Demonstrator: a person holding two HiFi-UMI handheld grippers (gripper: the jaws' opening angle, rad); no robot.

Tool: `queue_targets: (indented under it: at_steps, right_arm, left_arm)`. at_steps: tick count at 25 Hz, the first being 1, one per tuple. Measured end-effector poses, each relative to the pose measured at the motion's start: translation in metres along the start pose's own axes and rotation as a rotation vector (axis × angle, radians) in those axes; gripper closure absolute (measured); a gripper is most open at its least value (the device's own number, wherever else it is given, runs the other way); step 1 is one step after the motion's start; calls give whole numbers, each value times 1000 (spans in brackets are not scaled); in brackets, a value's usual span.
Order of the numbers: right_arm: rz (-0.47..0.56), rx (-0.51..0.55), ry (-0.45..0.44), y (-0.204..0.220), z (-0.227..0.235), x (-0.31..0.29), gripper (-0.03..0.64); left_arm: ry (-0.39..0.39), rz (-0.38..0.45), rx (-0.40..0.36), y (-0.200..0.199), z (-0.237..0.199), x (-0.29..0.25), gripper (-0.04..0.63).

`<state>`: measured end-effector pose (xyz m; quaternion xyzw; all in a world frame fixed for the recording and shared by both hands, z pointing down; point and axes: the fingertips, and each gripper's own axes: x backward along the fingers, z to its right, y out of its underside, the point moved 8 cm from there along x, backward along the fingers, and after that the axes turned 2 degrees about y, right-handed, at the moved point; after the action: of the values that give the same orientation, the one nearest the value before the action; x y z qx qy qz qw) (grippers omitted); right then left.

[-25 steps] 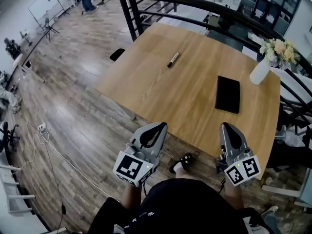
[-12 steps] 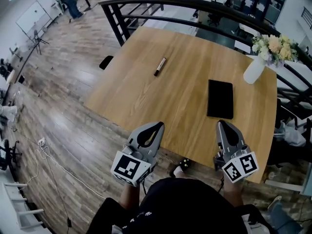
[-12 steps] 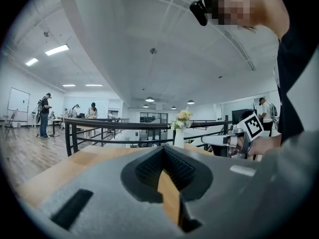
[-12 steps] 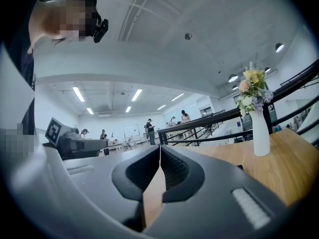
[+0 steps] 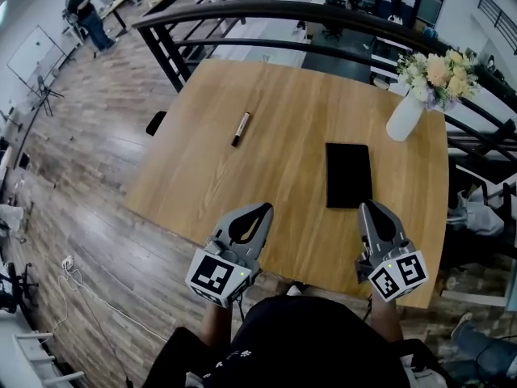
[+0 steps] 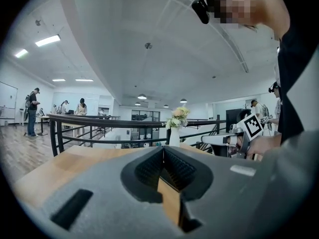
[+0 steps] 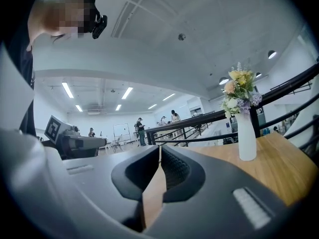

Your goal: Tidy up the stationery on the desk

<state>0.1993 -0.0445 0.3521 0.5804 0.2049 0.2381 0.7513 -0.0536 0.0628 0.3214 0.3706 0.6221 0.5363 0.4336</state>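
Tabletop (image 5: 275, 168): pale wood, and the notebook is our landmark on it.
Notebook (image 5: 349, 175): black, closed and flat, on the right half of the tabletop, its long side running away from the person.
Marker pen (image 5: 241, 128): lying flat, well apart from the notebook, off to its far left. It sits at a slant, with its dark end towards the near side.
Vase (image 5: 403, 118): white and upright, beyond the notebook's far right corner, near it but not touching.
Flowers (image 5: 436, 73): a pale bunch standing in the vase, further from the notebook again.
Left gripper (image 5: 260, 208): over the near part of the tabletop, left of the notebook and well apart from it, pointing forward.
Left fingers (image 6: 180, 169): pressed together at the tips in the left gripper view, pinching nothing. Only wood shows through the hollow behind them.
Right gripper (image 5: 370, 207): in the head view its tip sits right at the notebook's near right corner. I cannot tell whether it touches.
Right fingers (image 7: 174, 167): pressed together tip to tip in the right gripper view, holding nothing, with the vase (image 7: 246, 136) off to their right.
Railing (image 5: 266, 10): black bars along the far side, behind the notebook and vase.
Person (image 5: 85, 18): standing far off to the notebook's far left, on the wooden floor (image 5: 81, 184).
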Motion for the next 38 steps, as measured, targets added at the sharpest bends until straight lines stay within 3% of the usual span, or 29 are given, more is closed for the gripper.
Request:
queue_targets:
  at_steps: [20,38]
  right_arm:
    - [-89,2,174,23,53,-5,580]
    - [-233,-20,341,63,98,-42,529]
  left_arm:
    - [140,-80,41,23,-19,-80,580]
    - [284,-236,161,81,-51,-178,481]
